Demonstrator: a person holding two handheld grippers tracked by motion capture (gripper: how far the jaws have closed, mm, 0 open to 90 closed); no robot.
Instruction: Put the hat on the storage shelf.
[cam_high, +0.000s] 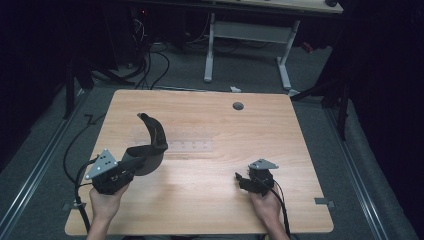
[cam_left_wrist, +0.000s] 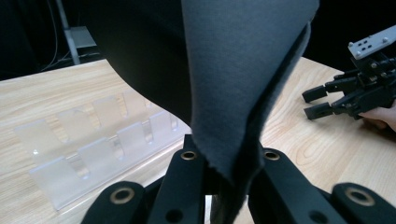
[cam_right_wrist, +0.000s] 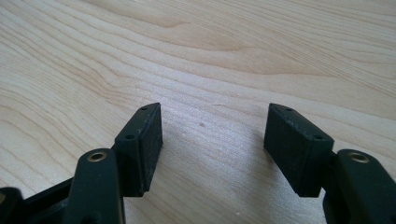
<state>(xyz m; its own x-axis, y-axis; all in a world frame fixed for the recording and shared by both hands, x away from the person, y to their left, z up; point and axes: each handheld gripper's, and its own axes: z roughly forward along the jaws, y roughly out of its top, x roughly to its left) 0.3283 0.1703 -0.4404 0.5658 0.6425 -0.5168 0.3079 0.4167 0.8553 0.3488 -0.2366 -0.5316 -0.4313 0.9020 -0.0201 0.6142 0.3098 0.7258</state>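
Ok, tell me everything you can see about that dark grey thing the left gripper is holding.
The dark grey piece looks like soft felt or fabric, matte, with a slightly frayed cut edge. It curls up from the left gripper in a hook-like arc, its narrow tip highest and pointing away from the person. The jaws are shut on its lower edge, and it hangs above the wooden table, in front of a clear plastic rack. What it is exactly cannot be told.

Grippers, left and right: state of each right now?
Left gripper: shut on the dark grey felt piece, held up off the table.
Right gripper: open, nothing between its jaws, low over the bare wood.
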